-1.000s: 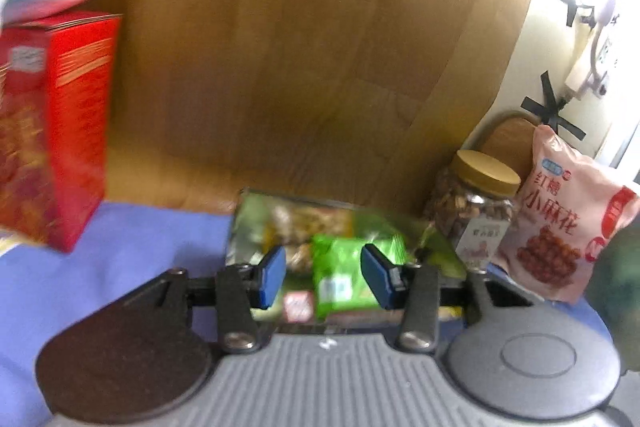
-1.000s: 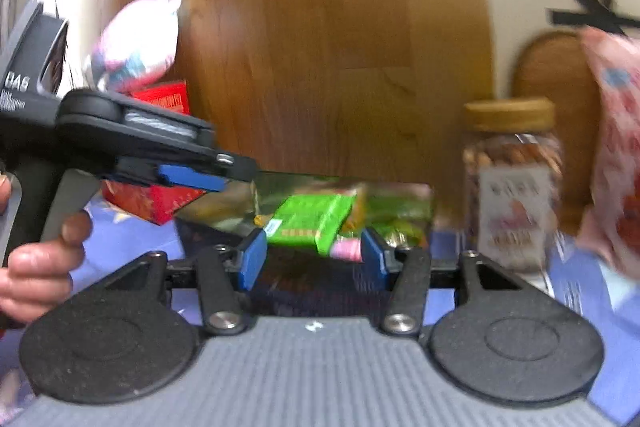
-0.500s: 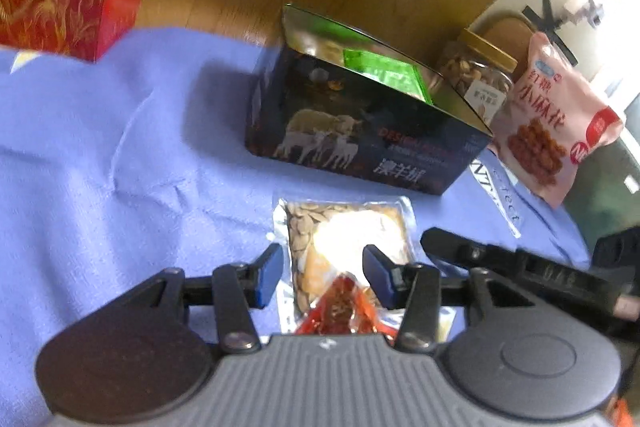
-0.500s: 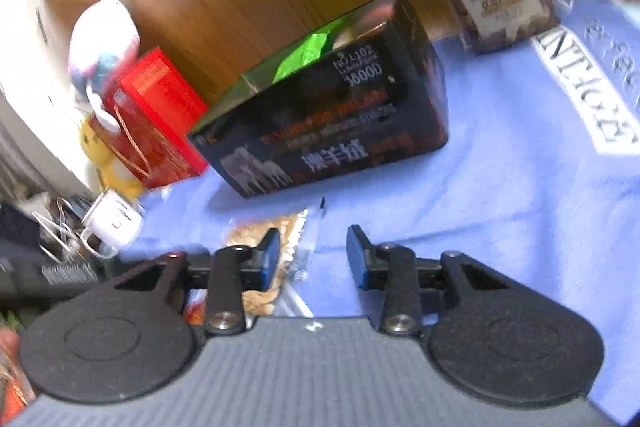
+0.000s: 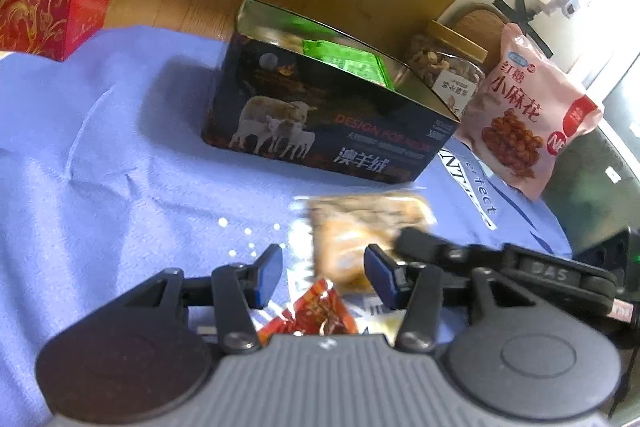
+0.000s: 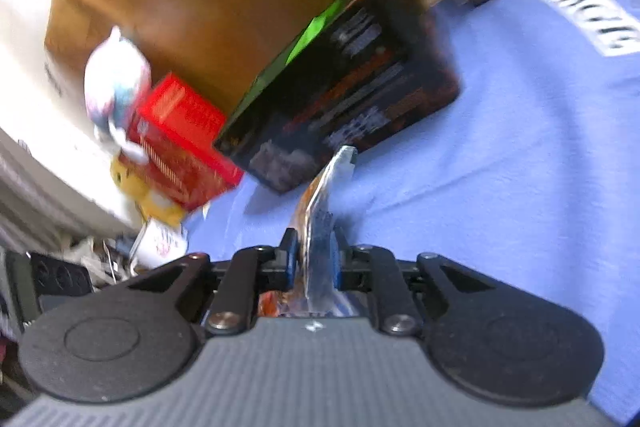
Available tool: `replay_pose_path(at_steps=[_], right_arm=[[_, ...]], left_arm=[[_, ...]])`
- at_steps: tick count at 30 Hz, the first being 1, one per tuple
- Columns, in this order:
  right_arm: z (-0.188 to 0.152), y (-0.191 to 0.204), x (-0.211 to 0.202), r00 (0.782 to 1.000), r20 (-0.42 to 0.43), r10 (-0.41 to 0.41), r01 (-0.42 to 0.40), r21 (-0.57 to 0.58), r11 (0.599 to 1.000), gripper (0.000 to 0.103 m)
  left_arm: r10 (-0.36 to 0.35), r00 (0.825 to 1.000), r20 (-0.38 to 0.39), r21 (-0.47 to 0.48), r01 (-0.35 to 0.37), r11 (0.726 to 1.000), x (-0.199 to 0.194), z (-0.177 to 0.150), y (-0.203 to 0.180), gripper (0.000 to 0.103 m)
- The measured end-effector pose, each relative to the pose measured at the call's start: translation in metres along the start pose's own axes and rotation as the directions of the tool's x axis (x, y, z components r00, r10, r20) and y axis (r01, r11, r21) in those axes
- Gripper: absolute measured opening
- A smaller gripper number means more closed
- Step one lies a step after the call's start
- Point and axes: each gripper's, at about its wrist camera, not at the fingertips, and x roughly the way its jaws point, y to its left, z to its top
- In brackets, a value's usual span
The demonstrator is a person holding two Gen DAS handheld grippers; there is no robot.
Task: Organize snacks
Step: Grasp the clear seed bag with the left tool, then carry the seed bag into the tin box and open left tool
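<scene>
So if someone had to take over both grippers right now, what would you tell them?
Right gripper: jaws closing on the clear snack packet, held on edge.
Left gripper: jaws opening, nothing gripped; the red snack packet lies on the blue cloth below it.
Dark tin box: open, with a green packet already inside.
Left to do: put the clear packet in the box, then probably the red one.

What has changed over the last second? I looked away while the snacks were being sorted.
Both grippers came down from the dark box to the blue cloth. The right gripper rolled and its jaws are closing on the clear nut packet, now pinched edge-on. The left gripper opened slightly over the red packet, nothing held. Box, jar and pink bag stayed put.
</scene>
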Motion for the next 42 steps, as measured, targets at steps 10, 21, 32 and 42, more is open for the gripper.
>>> replay_pose_path(at_steps=[10,21,32,42], right_arm=[[-0.012,-0.031,-0.053,0.963,0.071,0.262,-0.271,0.262,0.926,0.009],[-0.025,-0.008,-0.056,1.0,0.023,0.008,-0.009,0.07,0.997,0.02],[-0.027,-0.046,-0.056,0.982,0.034,0.186,-0.184,0.39,0.902,0.01],[-0.036,-0.046,-0.077,0.934,0.083,0.347,-0.345,0.463,0.817,0.012]], left_arm=[[-0.158,0.987,-0.009,-0.024,0.158,0.987,-0.018,-0.013,-0.025,0.085],[-0.148,0.989,0.014,-0.096,0.149,0.984,-0.033,-0.028,-0.014,0.086],[-0.179,0.984,0.022,-0.102,0.18,0.978,-0.041,-0.025,-0.011,0.085],[-0.32,0.947,0.024,-0.145,0.32,0.936,-0.041,-0.029,-0.019,0.085]])
